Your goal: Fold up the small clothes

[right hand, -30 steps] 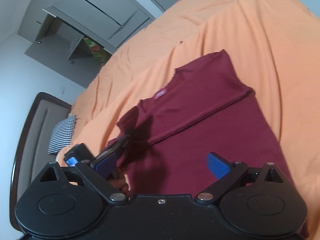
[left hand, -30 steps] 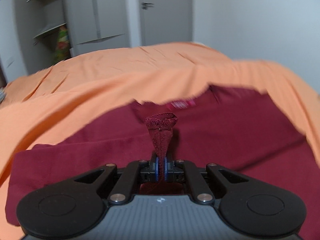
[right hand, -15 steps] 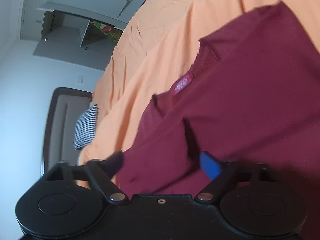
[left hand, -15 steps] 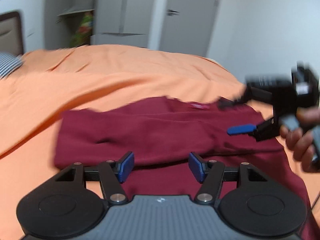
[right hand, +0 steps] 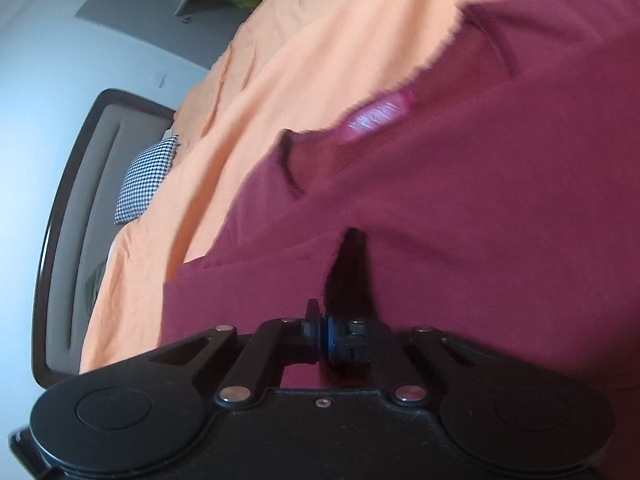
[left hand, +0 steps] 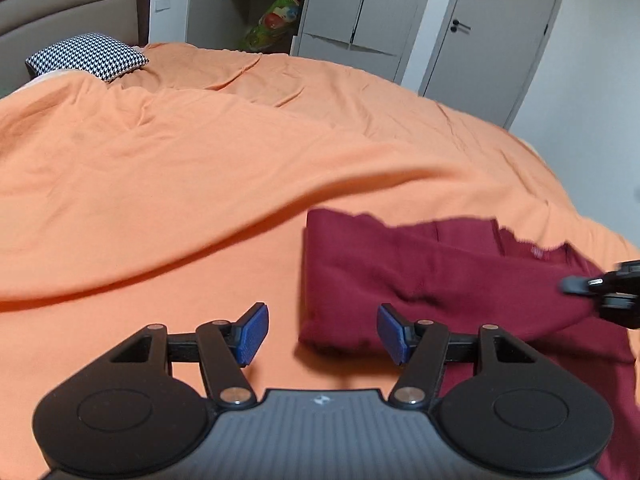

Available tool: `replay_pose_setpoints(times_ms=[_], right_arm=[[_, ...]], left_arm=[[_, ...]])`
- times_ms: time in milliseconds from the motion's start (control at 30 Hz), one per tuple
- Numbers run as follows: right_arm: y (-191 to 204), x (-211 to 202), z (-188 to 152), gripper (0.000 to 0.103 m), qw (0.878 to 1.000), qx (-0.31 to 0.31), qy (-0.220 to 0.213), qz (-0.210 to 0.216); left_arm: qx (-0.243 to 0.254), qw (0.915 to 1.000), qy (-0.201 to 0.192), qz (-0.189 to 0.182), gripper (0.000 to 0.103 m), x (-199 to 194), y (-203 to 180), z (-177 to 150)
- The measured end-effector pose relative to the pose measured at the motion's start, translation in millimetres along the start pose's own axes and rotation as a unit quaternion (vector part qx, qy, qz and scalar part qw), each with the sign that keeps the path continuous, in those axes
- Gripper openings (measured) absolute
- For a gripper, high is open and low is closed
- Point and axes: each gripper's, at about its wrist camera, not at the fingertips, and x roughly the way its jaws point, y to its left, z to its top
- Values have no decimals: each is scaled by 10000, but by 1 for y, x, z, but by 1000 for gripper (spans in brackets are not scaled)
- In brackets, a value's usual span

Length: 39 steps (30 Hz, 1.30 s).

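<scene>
Orange bedspread (left hand: 200, 168), checkered pillow (left hand: 86, 60), padded headboard (left hand: 60, 4), grey wardrobe (left hand: 360, 16).

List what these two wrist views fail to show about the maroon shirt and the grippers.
- Maroon shirt: its right and lower parts are cut off by the left wrist view's edge.
- Label: its print is blurred in the right wrist view.
- Right gripper: the pinched fabric hides its fingertips.
- Left gripper: open, and it hides the cover beneath.

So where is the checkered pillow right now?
The checkered pillow lies at the head of the bed on the orange cover, just below the headboard, upper left in the left wrist view.
</scene>
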Motion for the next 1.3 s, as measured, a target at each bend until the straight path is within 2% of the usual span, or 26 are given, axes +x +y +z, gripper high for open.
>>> replay_pose_setpoints(times_ms=[133, 200, 233, 333, 400, 500, 600, 667, 700, 733, 867, 900, 933, 967, 1033, 1100, 1167, 1200, 1267, 1300], right_arm=[[5, -68, 9, 2, 9955, -41, -546, 779], [-7, -111, 14, 2, 9925, -25, -822, 905], [-17, -130, 17, 2, 9922, 0, -957, 801], [-61, -174, 17, 3, 9906, 280, -1290, -349], [-86, -187, 15, 3, 9869, 472, -1324, -797], [-101, -191, 11, 3, 9844, 594, -1352, -960], [-101, -189, 5, 3, 9833, 644, -1367, -1009], [-102, -190, 3, 3, 9827, 660, -1378, -1050], [-104, -190, 2, 3, 9826, 689, -1370, -1050], [-105, -186, 3, 3, 9826, 713, -1357, -1046], [-113, -185, 8, 3, 9844, 702, -1285, -976], [-114, -185, 8, 3, 9851, 692, -1263, -938], [-114, -183, 8, 3, 9857, 682, -1240, -909], [-114, -182, 8, 3, 9862, 671, -1216, -901], [-115, -180, 8, 3, 9864, 683, -1193, -897], [-115, -180, 9, 3, 9862, 715, -1244, -821], [-114, -181, 11, 3, 9862, 724, -1332, -660], [-114, -179, 12, 3, 9860, 704, -1344, -694], [-117, -172, 16, 2, 9849, 674, -1265, -973], [-120, -167, 17, 2, 9842, 691, -1214, -1087]], left_arm=[[-35, 9997, -76, -212, 76, 7, -5, 14], [57, 9994, -52, -327, 76, 16, -13, 20], [132, 9992, -44, -366, 76, 19, -19, 21], [395, 9978, 31, -523, 76, 36, -35, 24], [510, 9968, 81, -603, 76, 51, -45, 28], [278, 9955, 186, -892, 76, 75, -49, 40], [-313, 9906, 376, -1276, 74, 104, -43, 53], [-338, 9881, 522, -1405, 61, 123, -46, 59], [-258, 9872, 620, -1444, 48, 132, -49, 61], [-205, 9865, 704, -1464, 41, 140, -52, 63], [-461, 9800, 1119, -1582, 40, 166, -53, 61], [-587, 9786, 1122, -1623, 35, 168, -51, 60], [-650, 9776, 1076, -1689, 14, 169, -50, 61], [-618, 9780, 985, -1733, 12, 166, -50, 64], [-376, 9828, 535, -1727, 10, 150, -56, 74], [-2, 9880, 310, -1514, 10, 142, -64, 78], [462, 9911, 664, -1053, 10, 158, -73, 72], [563, 9904, 822, -955, 10, 165, -76, 69], [596, 9901, 848, -947, 11, 171, -79, 66], [409, 9905, 842, -1011, 14, 170, -76, 67]])
